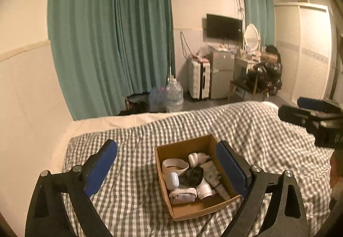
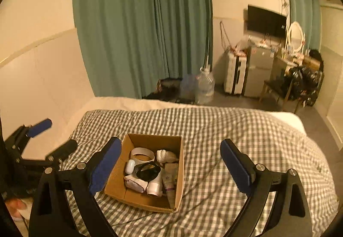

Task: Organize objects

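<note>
Now, left gripper (image 1: 167, 169) fingers wide, empty, right gripper (image 2: 171, 167) same, above box (image 1: 182, 146).

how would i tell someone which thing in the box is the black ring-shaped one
On the checked bedspread sits an open cardboard box of small items. Near its middle lies the black ring-shaped thing, glossy and hollow in the centre. Everything around it is white or pale, so it is the only dark item.
</note>
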A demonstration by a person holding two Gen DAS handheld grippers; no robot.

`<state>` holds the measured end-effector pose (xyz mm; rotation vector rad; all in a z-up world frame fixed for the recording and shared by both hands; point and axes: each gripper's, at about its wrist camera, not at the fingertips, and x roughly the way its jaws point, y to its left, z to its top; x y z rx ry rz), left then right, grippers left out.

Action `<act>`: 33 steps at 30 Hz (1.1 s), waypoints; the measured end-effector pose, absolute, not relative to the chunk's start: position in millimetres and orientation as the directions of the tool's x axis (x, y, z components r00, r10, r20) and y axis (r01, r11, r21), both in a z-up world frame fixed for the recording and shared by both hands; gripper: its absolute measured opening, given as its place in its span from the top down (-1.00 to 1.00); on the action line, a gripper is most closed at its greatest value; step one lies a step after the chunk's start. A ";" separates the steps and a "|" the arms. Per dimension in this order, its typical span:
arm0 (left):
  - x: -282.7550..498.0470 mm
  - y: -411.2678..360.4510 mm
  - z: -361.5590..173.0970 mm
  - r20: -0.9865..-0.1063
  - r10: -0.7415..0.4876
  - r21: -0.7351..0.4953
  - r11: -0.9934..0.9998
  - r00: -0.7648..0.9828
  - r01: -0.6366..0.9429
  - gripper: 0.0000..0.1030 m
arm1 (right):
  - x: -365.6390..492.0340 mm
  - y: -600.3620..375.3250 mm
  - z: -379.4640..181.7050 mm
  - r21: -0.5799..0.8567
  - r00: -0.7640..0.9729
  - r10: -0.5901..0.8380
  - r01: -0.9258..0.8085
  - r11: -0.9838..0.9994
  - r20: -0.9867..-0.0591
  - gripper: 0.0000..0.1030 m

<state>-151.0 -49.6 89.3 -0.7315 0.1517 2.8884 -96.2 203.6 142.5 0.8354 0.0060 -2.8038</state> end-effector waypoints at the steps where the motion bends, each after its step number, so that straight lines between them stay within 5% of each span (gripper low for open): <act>1: -144.9 -50.0 92.5 -0.470 0.123 0.060 -0.983 -0.874 -0.171 -0.91 | -86.0 203.6 145.6 0.050 -0.825 -0.205 0.210 -0.976 -0.527 -0.83; 10: -98.9 -54.8 62.1 -0.419 0.096 0.036 -0.992 -0.903 -0.122 -0.96 | -29.5 211.1 110.2 0.013 -0.869 -0.172 0.187 -0.982 -0.464 -0.96; 15: -89.6 -65.6 20.5 -0.458 0.077 -0.024 -0.997 -0.886 -0.074 -0.97 | -23.8 213.4 58.4 0.046 -0.837 -0.179 0.182 -0.982 -0.518 -0.96; 23: -79.7 -60.1 -13.2 -0.461 0.038 0.017 -0.999 -0.887 -0.051 -0.97 | -10.5 212.7 4.6 -0.034 -0.874 -0.106 0.138 -0.990 -0.474 -0.96; 33: -76.0 -55.2 -28.7 -0.444 0.006 0.058 -0.998 -0.896 -0.035 -0.98 | -12.3 216.0 -3.1 -0.020 -0.872 -0.119 0.145 -0.989 -0.474 -0.96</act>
